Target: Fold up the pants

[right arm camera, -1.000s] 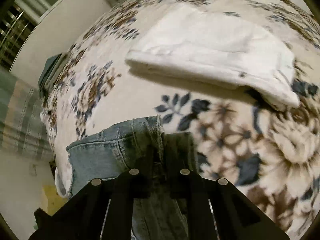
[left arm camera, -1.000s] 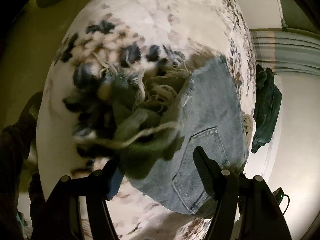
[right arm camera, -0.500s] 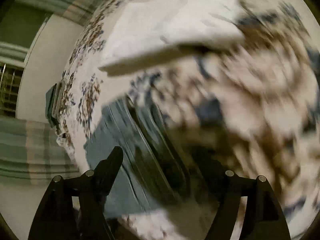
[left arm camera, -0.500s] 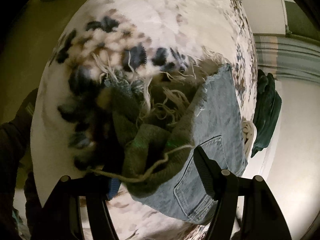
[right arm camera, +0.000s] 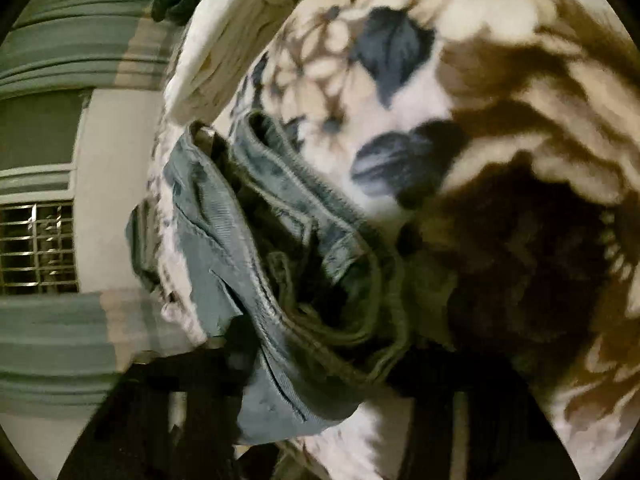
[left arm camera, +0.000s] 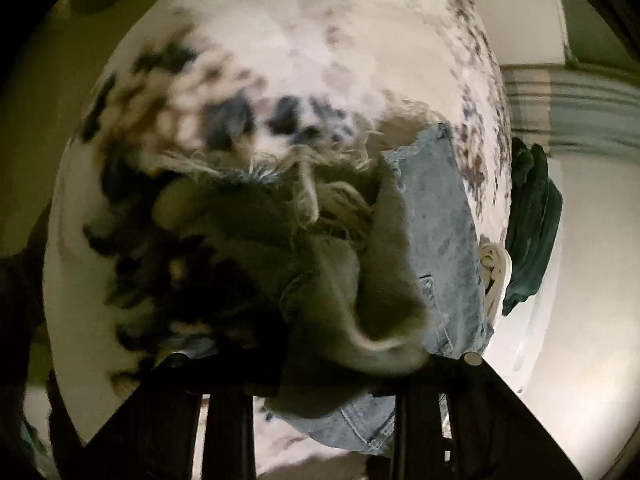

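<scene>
Light blue denim shorts [left arm camera: 436, 232] with frayed white hems lie on a floral blanket [left arm camera: 280, 60]. In the left wrist view my left gripper [left arm camera: 324, 364] has its jaws closed in on a bunched fold of the denim, whose greenish inner side [left arm camera: 352, 304] bulges up between them. In the right wrist view the folded waistband of the shorts [right arm camera: 256, 248] runs down between the fingers of my right gripper [right arm camera: 320, 384]. The view is blurred and the right fingertips are hidden under cloth.
A folded white garment [right arm camera: 216, 40] lies on the blanket [right arm camera: 500, 80] beyond the shorts. A dark green garment [left arm camera: 532, 232] hangs off the bed's far edge. A striped curtain [right arm camera: 60, 48] and a barred window [right arm camera: 36, 248] stand behind.
My left gripper closed from open onto the bunched denim. My right gripper let go of the waistband, opened, swung and moved back in over it.
</scene>
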A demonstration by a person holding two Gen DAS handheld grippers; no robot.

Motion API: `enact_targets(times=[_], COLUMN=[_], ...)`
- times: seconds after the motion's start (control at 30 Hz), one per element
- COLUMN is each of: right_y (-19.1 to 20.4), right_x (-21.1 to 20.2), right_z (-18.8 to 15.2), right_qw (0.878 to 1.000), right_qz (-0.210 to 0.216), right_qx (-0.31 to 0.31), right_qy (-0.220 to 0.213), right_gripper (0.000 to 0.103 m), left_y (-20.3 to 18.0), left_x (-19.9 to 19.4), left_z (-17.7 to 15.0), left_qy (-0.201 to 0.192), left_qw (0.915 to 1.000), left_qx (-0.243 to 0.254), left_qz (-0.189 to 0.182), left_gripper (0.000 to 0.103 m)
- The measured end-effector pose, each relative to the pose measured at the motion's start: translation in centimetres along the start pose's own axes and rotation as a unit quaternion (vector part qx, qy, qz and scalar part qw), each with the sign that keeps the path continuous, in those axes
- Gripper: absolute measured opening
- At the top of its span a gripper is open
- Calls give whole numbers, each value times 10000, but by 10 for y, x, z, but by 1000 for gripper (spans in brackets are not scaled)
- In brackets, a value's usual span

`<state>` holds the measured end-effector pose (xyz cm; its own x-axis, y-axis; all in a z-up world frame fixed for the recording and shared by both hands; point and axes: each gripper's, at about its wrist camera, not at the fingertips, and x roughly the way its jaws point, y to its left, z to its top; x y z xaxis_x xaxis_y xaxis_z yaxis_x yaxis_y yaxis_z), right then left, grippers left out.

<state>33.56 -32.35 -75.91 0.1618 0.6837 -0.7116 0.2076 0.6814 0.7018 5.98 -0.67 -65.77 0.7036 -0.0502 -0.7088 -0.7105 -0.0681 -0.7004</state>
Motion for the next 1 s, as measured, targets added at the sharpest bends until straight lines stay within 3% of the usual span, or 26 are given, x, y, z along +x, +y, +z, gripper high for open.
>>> enact_targets(times=[0.07, 0.3, 0.43, 0.6, 0.8, 0.9, 1.0], right_y=[6, 64, 108, 157, 225, 252, 260], right_x=[-4, -47, -87, -157, -223, -244, -246], right_z=[-5, -10, -5, 23, 96, 149, 198], right_qw=[10000, 9998, 9997, 9981, 9864, 9749, 9636], right_qz=[-56, -153, -105, 53, 278, 346, 366], right_qx=[-21, -63, -46, 119, 185, 237, 356], right_qy=[-21, -116, -211, -609, -1607, -2188, -2624], right_gripper=[31, 27, 27, 26, 26, 26, 26], left_y=[-12, -75, -139, -235, -371, -437, -477], left_x=[-7, -50, -76, -83, -34, 13, 67], left_z=[-2, -5, -2, 2, 10, 10, 12], left_qy=[-56, 50, 270, 554, 1127, 1390, 1614], left_qw=[9998, 9968, 9917, 9816, 9615, 9468, 9349], left_qx=[183, 789, 1251, 1816, 2311, 2579, 2801], left_qz=[5, 123, 126, -212, -974, -1333, -1465], left_gripper=[21, 19, 19, 19, 19, 19, 19])
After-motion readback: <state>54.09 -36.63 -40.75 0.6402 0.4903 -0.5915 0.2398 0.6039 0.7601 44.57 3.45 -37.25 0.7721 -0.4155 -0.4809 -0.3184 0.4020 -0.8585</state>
